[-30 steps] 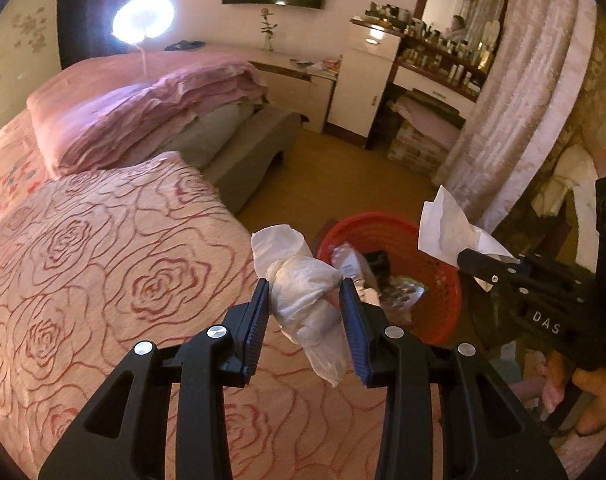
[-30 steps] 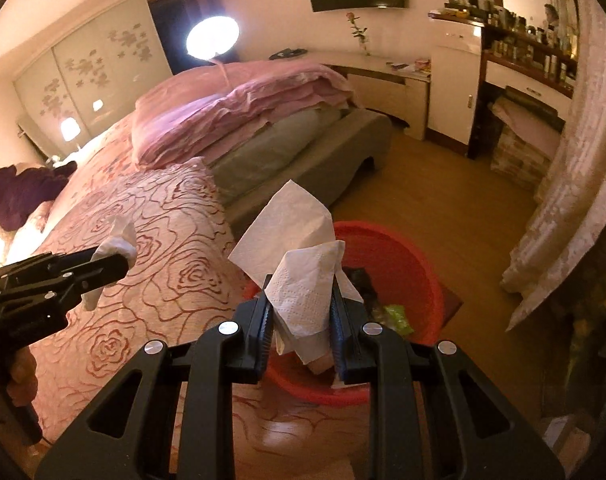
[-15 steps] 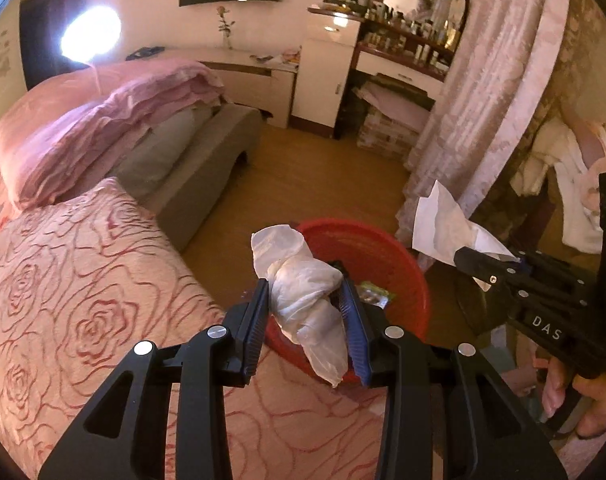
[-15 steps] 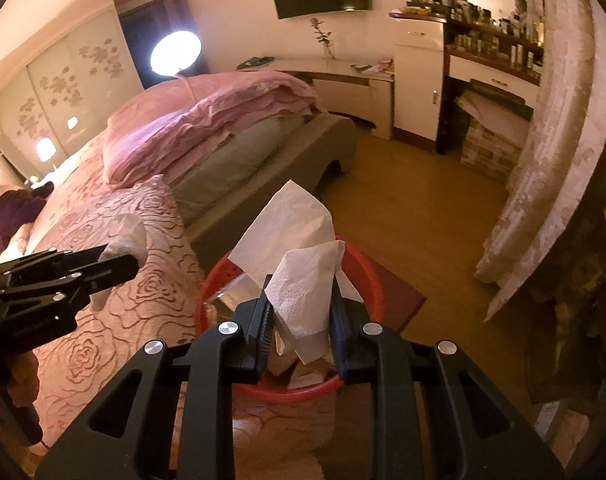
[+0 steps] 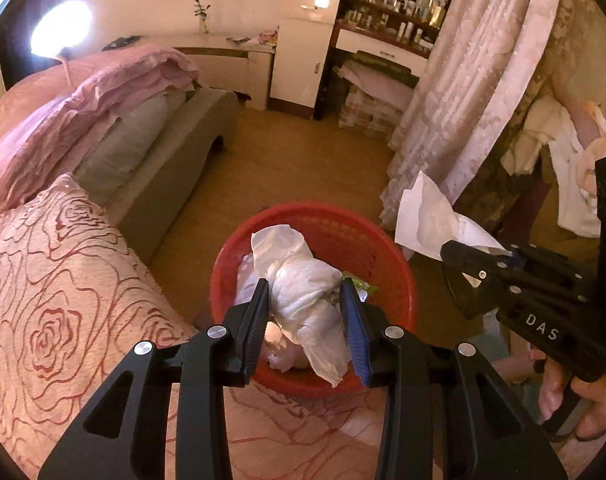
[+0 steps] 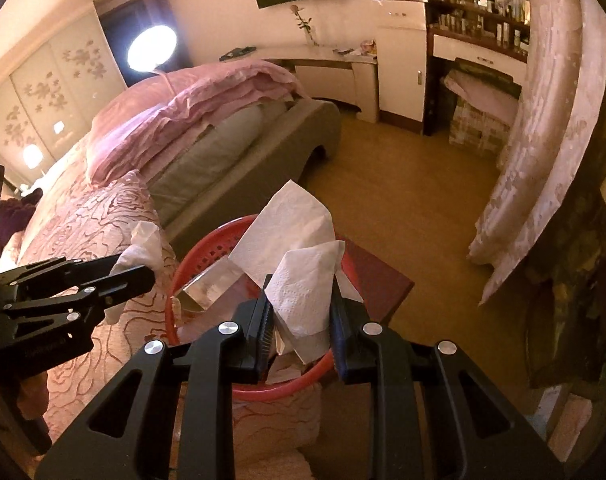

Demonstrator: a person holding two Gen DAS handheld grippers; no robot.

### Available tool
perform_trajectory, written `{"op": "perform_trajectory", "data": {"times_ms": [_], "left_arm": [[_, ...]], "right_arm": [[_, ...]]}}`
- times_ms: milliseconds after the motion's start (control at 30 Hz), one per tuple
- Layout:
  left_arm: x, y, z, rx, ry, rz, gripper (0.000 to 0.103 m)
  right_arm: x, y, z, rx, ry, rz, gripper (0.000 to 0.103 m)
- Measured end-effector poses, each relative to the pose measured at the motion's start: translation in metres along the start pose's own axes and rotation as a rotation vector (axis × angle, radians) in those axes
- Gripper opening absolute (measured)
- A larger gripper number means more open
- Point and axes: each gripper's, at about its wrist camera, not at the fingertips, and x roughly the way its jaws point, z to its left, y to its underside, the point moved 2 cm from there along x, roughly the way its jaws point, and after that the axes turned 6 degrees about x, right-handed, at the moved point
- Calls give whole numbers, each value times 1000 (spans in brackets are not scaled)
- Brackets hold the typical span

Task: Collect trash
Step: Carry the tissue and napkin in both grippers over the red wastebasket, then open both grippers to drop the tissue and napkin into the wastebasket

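Left claw (image 5: 305, 316) pinches crumpled wad (image 5: 303, 284), right claw (image 6: 301, 314) clamps flat tissue (image 6: 303, 280), w/ red mesh basket (image 5: 367, 240) below.

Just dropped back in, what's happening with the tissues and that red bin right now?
A person holds a tool in each hand beside the bed. The left tool is shut on a crumpled, knotted white tissue wad, held above the round red plastic mesh wastebasket, which already has some trash inside. The right tool is shut on a flatter, unfolded white paper napkin, also over the basket. Neither piece has been let go yet.
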Motion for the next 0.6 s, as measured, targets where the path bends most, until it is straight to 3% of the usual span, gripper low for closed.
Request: {"op": "perform_trajectory", "data": {"times_ms": [600], "left_arm": [[39,-18,-16,16,19,39,35]], "right_arm": [[17,-1,-19,27,31,22,24]]}}
